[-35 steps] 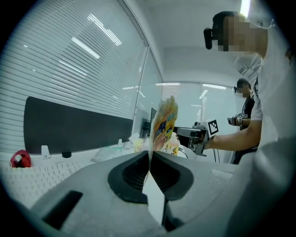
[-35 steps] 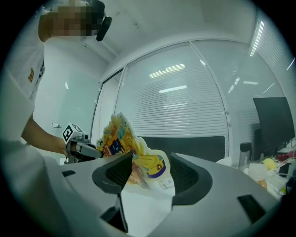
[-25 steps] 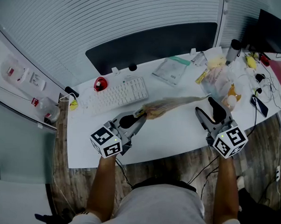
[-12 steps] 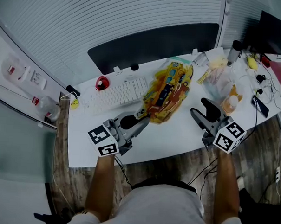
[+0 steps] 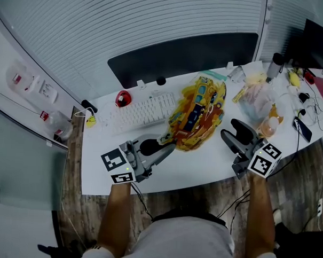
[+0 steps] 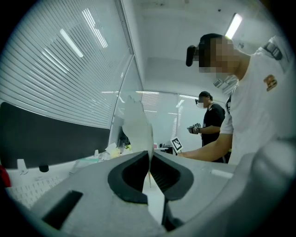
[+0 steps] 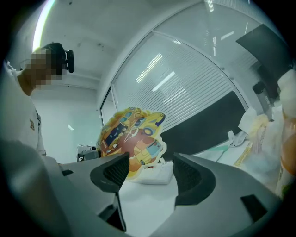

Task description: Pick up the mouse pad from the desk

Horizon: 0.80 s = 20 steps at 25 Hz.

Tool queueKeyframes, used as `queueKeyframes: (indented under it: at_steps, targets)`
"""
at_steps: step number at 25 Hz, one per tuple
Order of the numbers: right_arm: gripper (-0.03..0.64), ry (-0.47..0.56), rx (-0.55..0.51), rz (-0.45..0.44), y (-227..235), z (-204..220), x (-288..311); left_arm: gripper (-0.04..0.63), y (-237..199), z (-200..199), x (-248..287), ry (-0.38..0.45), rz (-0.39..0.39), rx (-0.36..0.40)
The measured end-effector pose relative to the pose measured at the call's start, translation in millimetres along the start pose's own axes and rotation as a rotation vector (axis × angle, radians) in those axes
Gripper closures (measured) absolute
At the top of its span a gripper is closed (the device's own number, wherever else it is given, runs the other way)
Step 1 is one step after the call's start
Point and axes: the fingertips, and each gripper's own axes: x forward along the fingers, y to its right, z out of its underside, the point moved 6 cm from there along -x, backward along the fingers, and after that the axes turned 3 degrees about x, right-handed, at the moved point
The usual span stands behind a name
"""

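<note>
Mouse pad (image 5: 197,114) is up and tilted over the desk (image 5: 202,165), its near corner pinched between the pressed-together jaws of the left gripper (image 5: 169,145). Right gripper (image 5: 239,134) hangs just beside it, jaws spreading wider, nothing between them. Keyboard (image 5: 141,111) lies alongside. Pickup looks nearly done; only raising the pad fully clear seems left
</note>
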Motion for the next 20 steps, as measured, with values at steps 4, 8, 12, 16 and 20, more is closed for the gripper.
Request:
queueKeyframes:
  at_steps: [4, 8, 12, 16, 20]
  targets:
    - [0.357, 0.029, 0.053, -0.048, -1, 2, 4, 0.574, 5, -3, -7, 0.033, 0.058, -0.002]
    - [0.356, 0.053, 0.134, -0.12, 0, 3, 8, 0.574, 9, -5, -9, 0.048, 0.113, -0.004]
    - [0.356, 0.081, 0.2, -0.211, -4, 1, 14, 0.574, 11, -5, -7, 0.048, 0.173, -0.019]
    - [0.356, 0.079, 0.217, -0.242, -7, 2, 15, 0.574, 13, 0, -1, 0.056, 0.214, -0.05]
    - [0.36, 0.133, 0.227, -0.26, -8, -4, 7, 0.574, 4, 5, -1, 0.08, 0.164, -0.091]
